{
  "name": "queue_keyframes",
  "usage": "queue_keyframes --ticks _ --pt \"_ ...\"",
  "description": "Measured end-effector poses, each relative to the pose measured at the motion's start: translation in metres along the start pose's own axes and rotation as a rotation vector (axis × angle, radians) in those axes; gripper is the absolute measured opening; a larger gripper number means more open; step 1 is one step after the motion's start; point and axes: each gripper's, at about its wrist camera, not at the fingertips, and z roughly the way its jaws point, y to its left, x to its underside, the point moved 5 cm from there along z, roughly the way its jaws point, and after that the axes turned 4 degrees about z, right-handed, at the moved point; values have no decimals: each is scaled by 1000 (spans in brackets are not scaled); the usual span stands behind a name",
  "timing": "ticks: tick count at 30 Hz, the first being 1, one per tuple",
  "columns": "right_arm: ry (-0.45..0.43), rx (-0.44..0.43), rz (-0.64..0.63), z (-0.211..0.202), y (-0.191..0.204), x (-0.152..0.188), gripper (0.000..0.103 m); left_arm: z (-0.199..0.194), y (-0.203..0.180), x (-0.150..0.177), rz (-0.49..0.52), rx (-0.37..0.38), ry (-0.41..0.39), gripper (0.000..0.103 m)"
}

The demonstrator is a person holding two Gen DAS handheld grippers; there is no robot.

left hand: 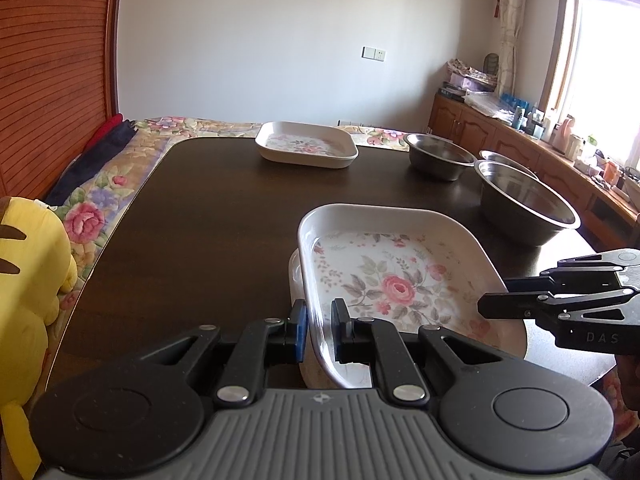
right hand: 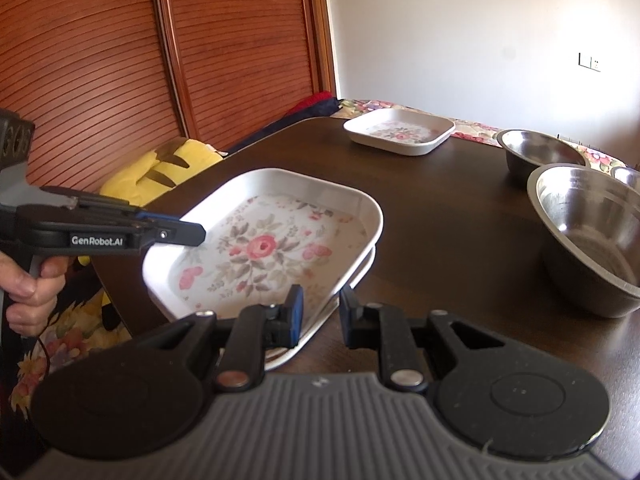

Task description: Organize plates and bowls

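A white square plate with a rose print [left hand: 400,280] [right hand: 260,248] lies slightly askew on a second plate of the same kind [left hand: 294,276] [right hand: 360,276] at the table's near side. My left gripper [left hand: 320,328] [right hand: 200,234] is shut on the top plate's near-left rim. My right gripper [right hand: 320,308] [left hand: 484,306] stands open, its fingers straddling the near-right rim of the stack. A third floral plate [left hand: 306,144] [right hand: 400,130] sits alone at the far edge. Three steel bowls stand to the right: a large one [left hand: 528,204] [right hand: 592,232], a medium one [left hand: 438,156] [right hand: 540,152], and one partly hidden [left hand: 500,158].
The dark wooden table [left hand: 200,220] has rounded corners. A yellow plush toy [left hand: 28,280] [right hand: 160,168] and a floral bedspread [left hand: 92,216] lie to its left, by slatted wooden doors. A cluttered wooden cabinet [left hand: 520,140] runs under the window. A hand [right hand: 32,288] holds the left gripper's handle.
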Motion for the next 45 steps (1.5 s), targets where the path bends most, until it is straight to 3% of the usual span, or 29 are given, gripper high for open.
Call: queue_keyframes --ticks 14,16,21,25,27,30,45 --pt "-9 -5 -18 -3 2 0 23 -1 4 0 -8 -8 -4 18" --pt "-18 -5 -16 -4 1 -2 23 -2 5 -2 -7 -10 -9 26" --pt "-46 4 -11 -7 -2 -12 23 -4 8 -7 0 -31 -24 61" --pt "-65 9 -5 -6 -6 -21 23 -3 11 -14 18 -55 -35 78" --pt "-74 12 -2 -6 -8 -25 23 -3 13 -16 20 -61 -40 93" --pt "-85 16 1 -4 -10 -30 23 -1 14 -20 35 -72 -48 102" --pt "-102 20 13 5 -20 -42 23 10 14 -36 54 -65 -30 103"
